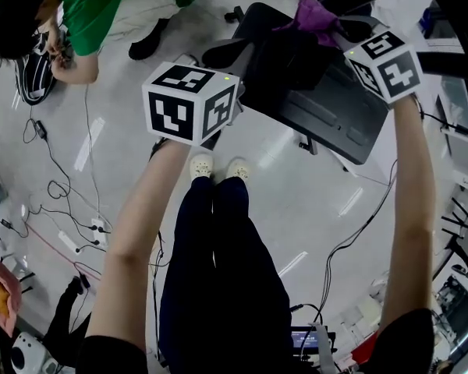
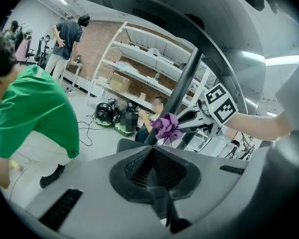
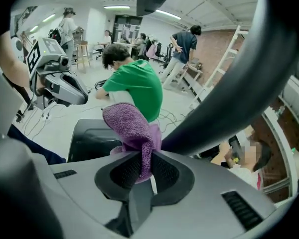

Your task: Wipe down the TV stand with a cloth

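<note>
- A person in a green shirt (image 1: 101,6) crouches at far left over loose cables (image 1: 62,185) on the floor (image 1: 296,201). That side is crowded, so I judge there is little room to swing out that way.
- The left gripper (image 2: 154,171) has its jaws closed together with nothing between them. It hangs above the near left edge of the TV stand base (image 1: 327,111), apart from it. It looks parked out of the way, or ready to steady the stand.
- The base is a flat black slab with bare floor along its near edge, which leaves room to work from the person's side.
- The stand's column (image 2: 182,86) rises from the base. It blocks a straight sweep, so wiping has to go round it.
- The purple cloth (image 3: 132,128) is bunched and stands up out of the right gripper, low beside the column and seemingly against it. This puts a soft wad forward for rubbing.
- The right gripper (image 3: 142,171) has its jaws clamped on the cloth's lower fold, over the far right part of the base.
</note>
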A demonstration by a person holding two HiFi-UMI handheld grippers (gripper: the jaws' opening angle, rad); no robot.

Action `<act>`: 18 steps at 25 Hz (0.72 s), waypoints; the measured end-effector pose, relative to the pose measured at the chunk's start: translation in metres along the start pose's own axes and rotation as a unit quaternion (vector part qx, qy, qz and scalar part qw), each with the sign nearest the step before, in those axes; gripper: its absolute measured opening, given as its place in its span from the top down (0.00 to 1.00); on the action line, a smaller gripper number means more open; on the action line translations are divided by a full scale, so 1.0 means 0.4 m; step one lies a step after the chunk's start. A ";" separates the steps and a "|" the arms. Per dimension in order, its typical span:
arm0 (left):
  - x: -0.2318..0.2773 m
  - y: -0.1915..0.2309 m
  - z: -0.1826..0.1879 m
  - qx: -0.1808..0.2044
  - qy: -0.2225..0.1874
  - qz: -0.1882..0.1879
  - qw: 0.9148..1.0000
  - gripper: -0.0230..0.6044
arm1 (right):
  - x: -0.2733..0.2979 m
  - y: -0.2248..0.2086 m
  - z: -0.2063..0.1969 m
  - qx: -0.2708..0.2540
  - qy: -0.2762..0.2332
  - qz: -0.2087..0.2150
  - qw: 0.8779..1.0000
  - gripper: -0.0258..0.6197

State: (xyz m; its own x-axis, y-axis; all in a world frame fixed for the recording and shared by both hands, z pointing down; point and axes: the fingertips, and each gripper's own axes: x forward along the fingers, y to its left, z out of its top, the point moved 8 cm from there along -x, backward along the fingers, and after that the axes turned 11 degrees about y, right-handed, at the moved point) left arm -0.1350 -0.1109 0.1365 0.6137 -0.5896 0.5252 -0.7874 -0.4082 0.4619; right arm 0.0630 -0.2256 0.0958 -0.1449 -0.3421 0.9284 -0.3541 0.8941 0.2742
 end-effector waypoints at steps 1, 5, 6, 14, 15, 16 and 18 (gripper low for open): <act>0.002 0.000 0.000 0.001 0.001 0.000 1.000 0.95 | 0.009 -0.007 -0.010 0.007 0.003 0.009 1.000 0.86; 0.009 0.003 -0.002 0.000 0.003 -0.002 1.000 0.95 | 0.052 -0.034 -0.047 0.019 0.025 0.041 0.999 0.86; 0.012 0.004 -0.002 0.000 0.003 -0.002 1.000 0.95 | 0.064 -0.038 -0.056 0.017 0.033 0.046 0.998 0.86; 0.029 0.006 -0.017 0.000 0.011 0.000 1.000 0.95 | 0.162 -0.023 -0.116 -0.014 0.052 0.073 0.996 0.86; 0.031 0.006 -0.018 0.000 0.013 0.000 1.000 0.95 | 0.173 -0.019 -0.116 -0.020 0.051 0.072 0.996 0.86; 0.033 0.006 -0.019 0.000 0.014 0.001 1.000 0.95 | 0.182 -0.017 -0.117 -0.024 0.051 0.072 0.996 0.86; 0.037 0.005 -0.020 0.000 0.016 0.002 1.000 0.95 | 0.195 -0.015 -0.119 -0.025 0.050 0.077 0.995 0.86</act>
State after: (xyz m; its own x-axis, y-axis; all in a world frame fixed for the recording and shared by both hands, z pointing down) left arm -0.1272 -0.1148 0.1508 0.6120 -0.5692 0.5490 -0.7899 -0.4061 0.4595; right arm 0.0980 -0.2441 0.1785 -0.1000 -0.1707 0.9802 -0.2879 0.9480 0.1357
